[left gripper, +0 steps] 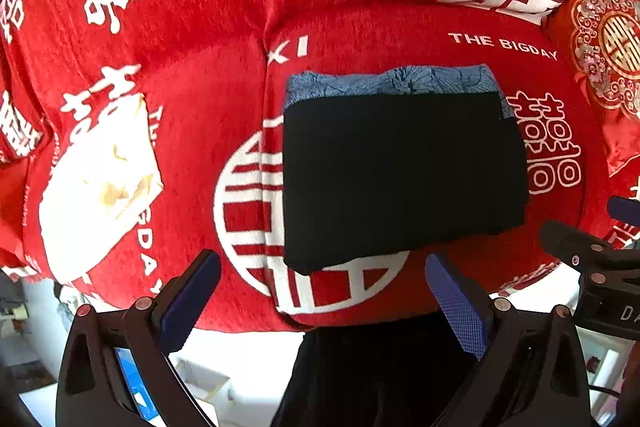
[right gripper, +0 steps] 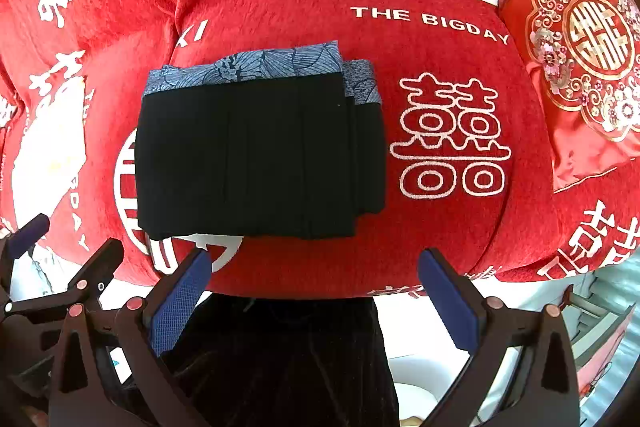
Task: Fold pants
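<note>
Black pants (left gripper: 400,179), folded into a compact stack with a blue patterned waistband showing at the far edge, lie on the seat cushion of a red sofa (left gripper: 360,39) printed with white characters, near its front edge. The fold looks finished, though the layers on the stack's right side sit stepped, not flush. Any nudge from a returning finger could slide those layers apart on the plush cover or drag the stack toward the front edge. The left tongs (left gripper: 324,291) hang wide open and empty, clear of the cloth. The right tongs (right gripper: 314,281) are likewise spread wide, holding and touching nothing.
</note>
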Demonstrator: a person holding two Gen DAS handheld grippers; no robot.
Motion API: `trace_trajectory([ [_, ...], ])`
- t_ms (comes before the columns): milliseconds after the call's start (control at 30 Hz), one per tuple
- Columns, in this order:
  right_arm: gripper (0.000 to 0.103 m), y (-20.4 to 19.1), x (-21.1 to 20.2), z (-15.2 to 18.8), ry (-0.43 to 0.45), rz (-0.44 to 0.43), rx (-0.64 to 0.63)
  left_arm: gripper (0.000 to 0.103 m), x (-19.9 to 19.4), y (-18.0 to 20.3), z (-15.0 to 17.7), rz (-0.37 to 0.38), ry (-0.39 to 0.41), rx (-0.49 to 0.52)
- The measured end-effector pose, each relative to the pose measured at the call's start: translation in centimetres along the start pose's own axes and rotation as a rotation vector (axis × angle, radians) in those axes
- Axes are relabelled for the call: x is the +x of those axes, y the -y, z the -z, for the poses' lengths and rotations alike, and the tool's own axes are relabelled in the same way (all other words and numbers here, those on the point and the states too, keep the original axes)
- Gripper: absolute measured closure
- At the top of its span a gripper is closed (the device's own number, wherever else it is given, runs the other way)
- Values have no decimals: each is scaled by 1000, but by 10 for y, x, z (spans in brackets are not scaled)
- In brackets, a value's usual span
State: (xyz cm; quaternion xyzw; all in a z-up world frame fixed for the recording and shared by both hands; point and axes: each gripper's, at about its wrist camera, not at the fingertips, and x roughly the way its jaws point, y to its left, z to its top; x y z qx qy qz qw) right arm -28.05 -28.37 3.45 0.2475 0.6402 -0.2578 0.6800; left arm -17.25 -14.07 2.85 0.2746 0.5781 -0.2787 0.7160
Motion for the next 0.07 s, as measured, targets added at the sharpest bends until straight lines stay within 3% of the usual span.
trace_trajectory([
  [67, 0, 0, 0, -1, 1, 1, 0, 1, 1, -1, 0, 7, -3, -1],
])
